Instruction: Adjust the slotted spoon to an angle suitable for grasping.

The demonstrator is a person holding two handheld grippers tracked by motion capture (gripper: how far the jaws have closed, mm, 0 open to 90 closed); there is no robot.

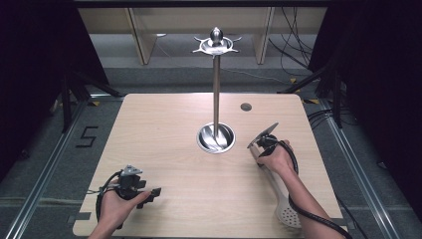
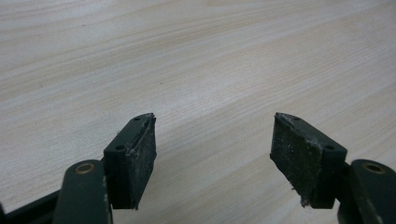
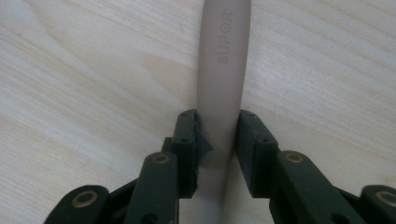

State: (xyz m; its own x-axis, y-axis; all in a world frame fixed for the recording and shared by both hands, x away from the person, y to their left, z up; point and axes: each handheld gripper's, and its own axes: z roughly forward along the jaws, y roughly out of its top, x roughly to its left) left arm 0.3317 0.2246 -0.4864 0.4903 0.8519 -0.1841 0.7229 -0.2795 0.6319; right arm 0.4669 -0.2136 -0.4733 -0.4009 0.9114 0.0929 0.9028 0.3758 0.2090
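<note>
A slotted skimmer lies on the wooden table [image 1: 169, 124] at the right, its perforated metal head [image 1: 289, 215] near the front edge and its beige handle [image 3: 223, 56] running away from it. My right gripper [image 3: 217, 135] points down at that handle, and both pads press on its sides. In the high view the right gripper [image 1: 263, 149] sits under the person's hand, just right of the stand's base. My left gripper [image 2: 212, 140] stands open with only bare wood between its pads. It rests low over the table's front left [image 1: 149, 196].
A tall metal utensil stand [image 1: 216, 89] rises from a round bowl base [image 1: 216, 138] at the table's middle, with a ring of hooks on top [image 1: 215, 46]. A small dark grommet [image 1: 246, 106] lies at the back right. Cables trail from both grippers.
</note>
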